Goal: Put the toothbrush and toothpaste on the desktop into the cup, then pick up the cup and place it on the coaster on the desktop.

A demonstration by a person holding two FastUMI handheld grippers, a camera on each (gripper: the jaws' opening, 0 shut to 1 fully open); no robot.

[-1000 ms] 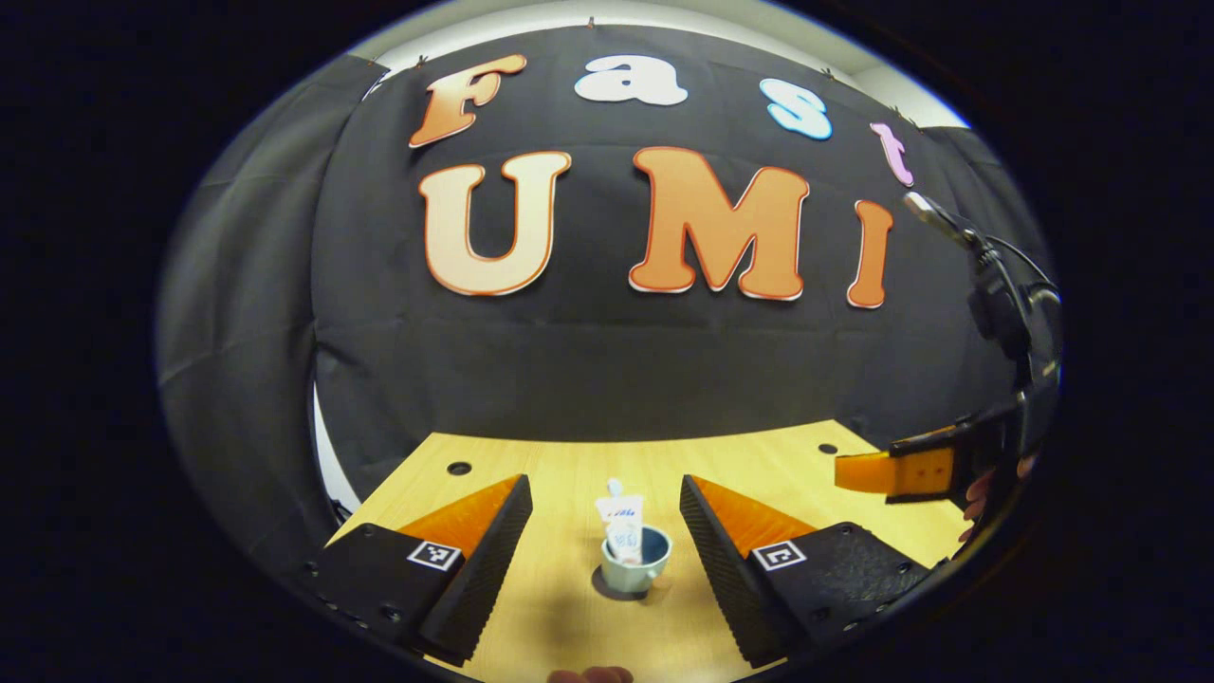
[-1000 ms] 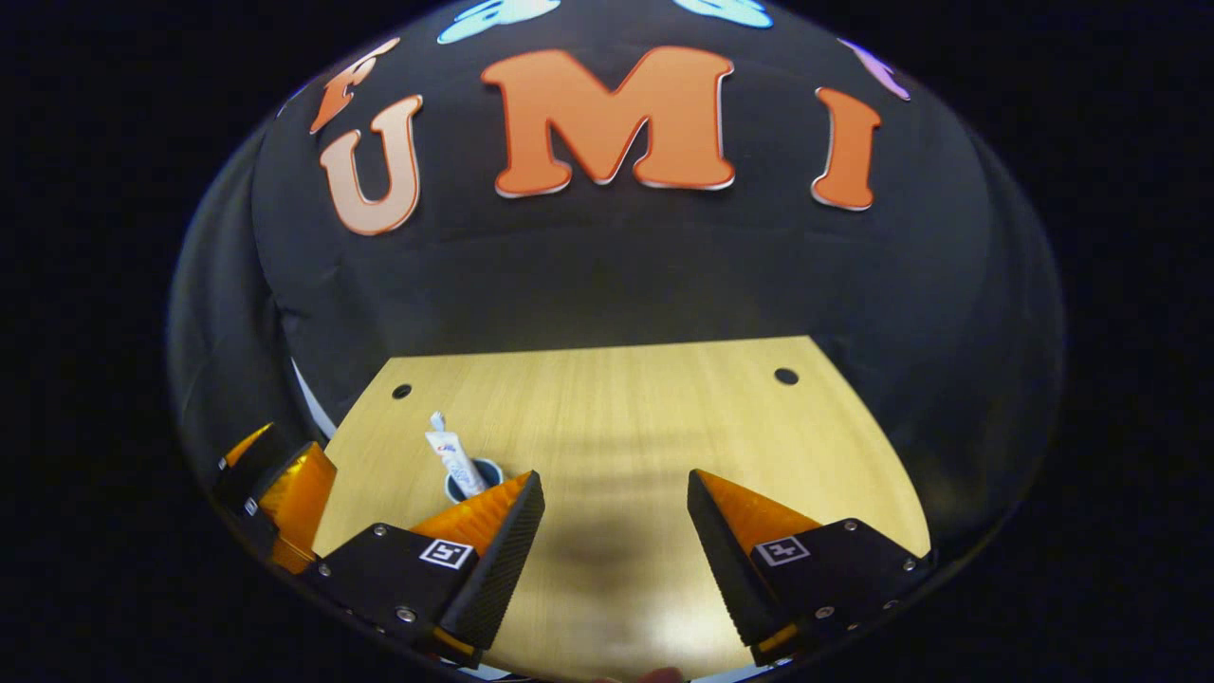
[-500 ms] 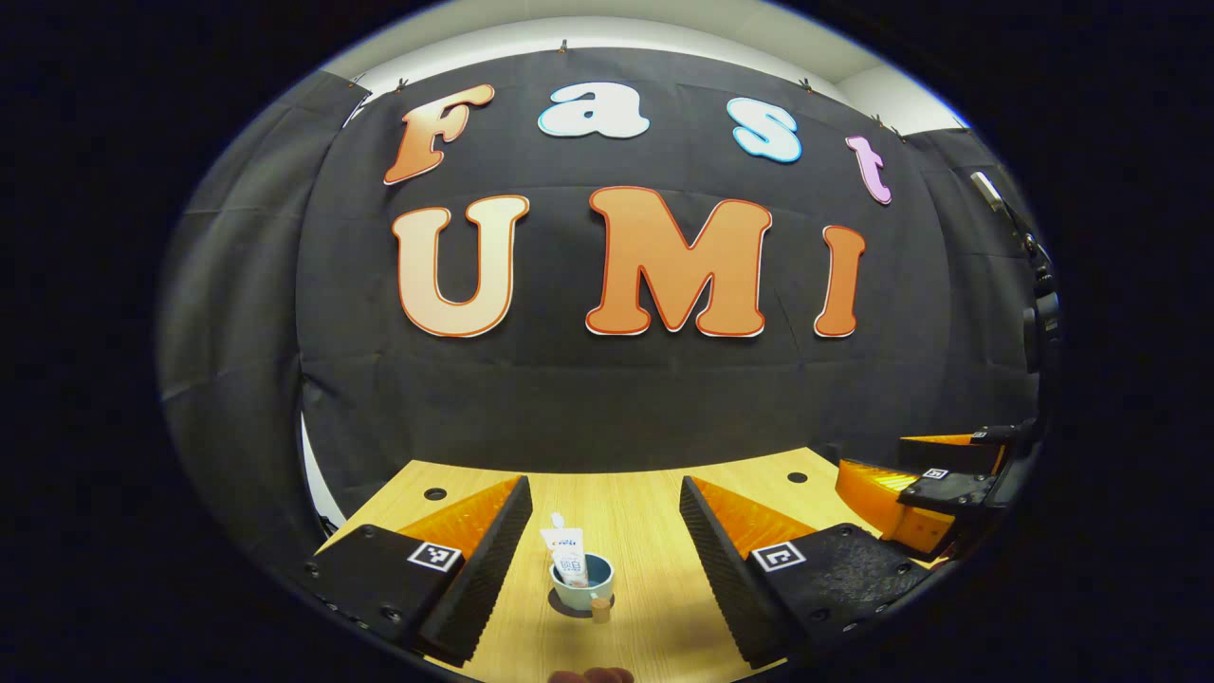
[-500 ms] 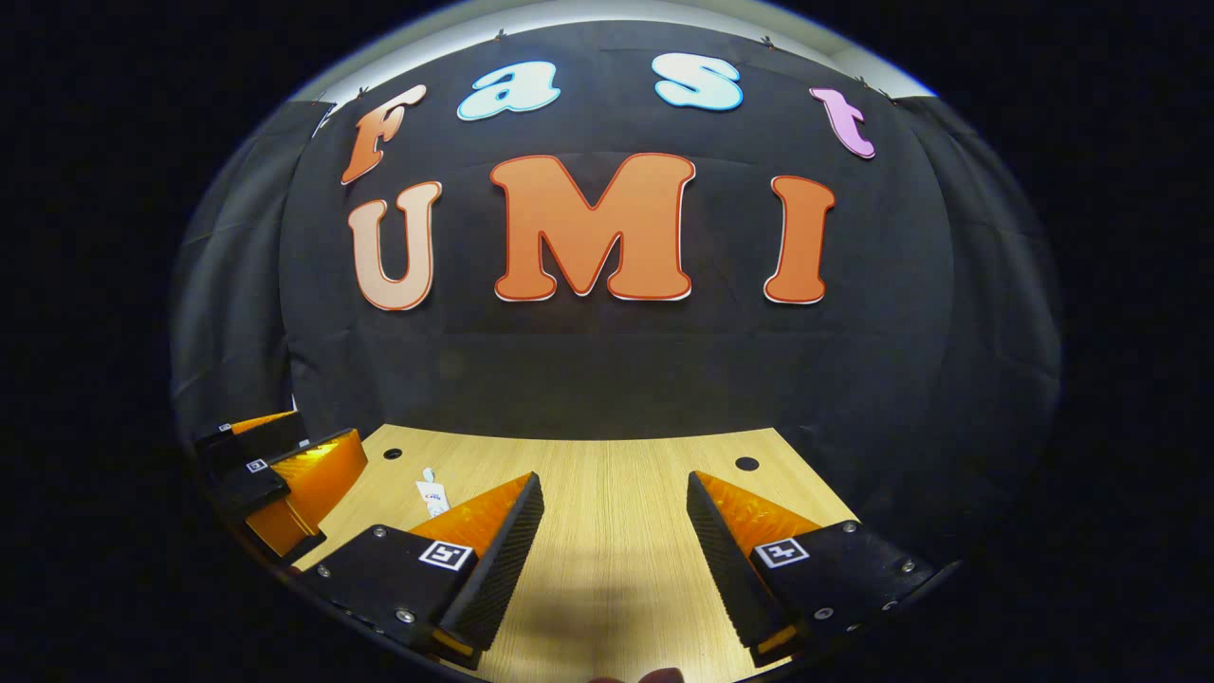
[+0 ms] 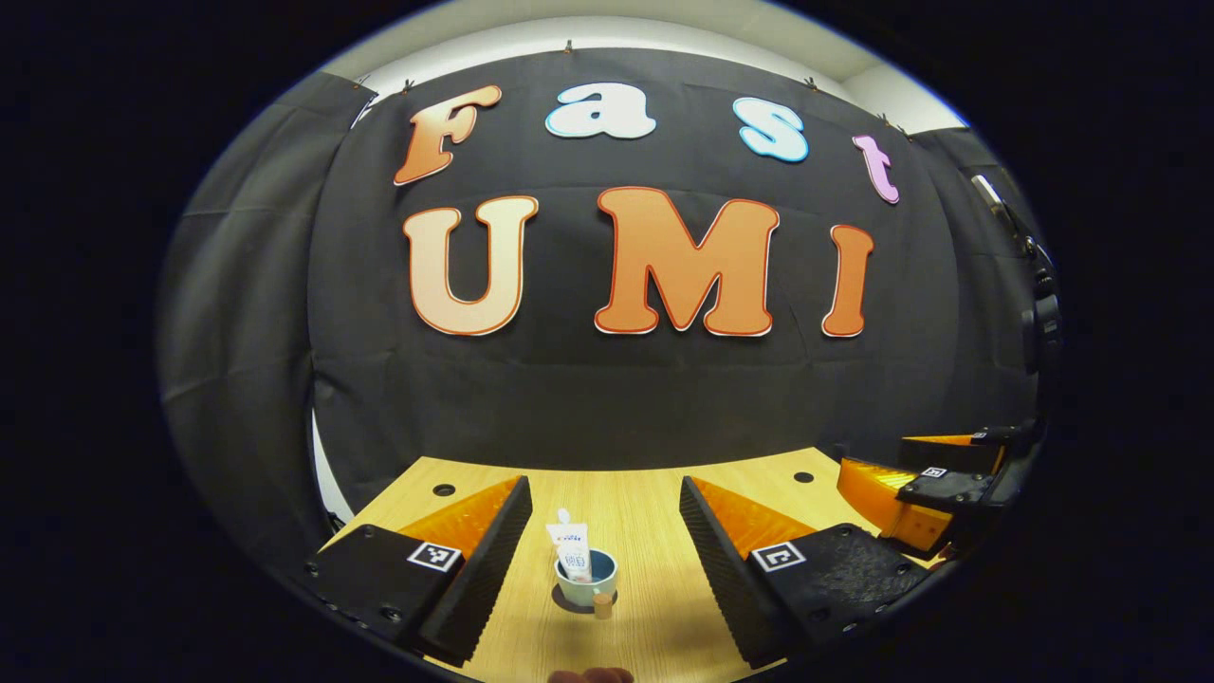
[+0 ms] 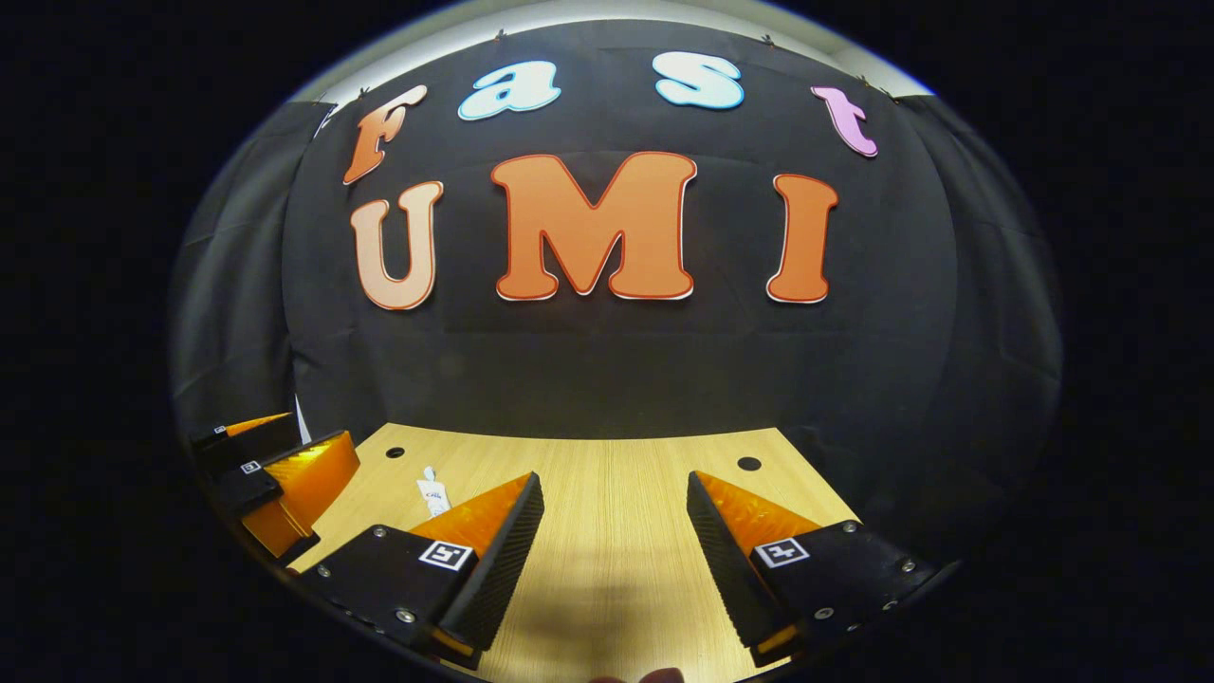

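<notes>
Both tongs gaping open, holding nothing; the cup [image 5: 585,579] with toothpaste [image 5: 572,548] sits on the worktop [image 5: 645,512] between left tongs [image 5: 601,531] fingers.

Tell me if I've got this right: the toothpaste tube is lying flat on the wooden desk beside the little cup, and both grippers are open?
Not quite. The left gripper view shows the toothpaste tube standing in the cup, not lying on the desk. The left gripper and right gripper are indeed open.
</notes>
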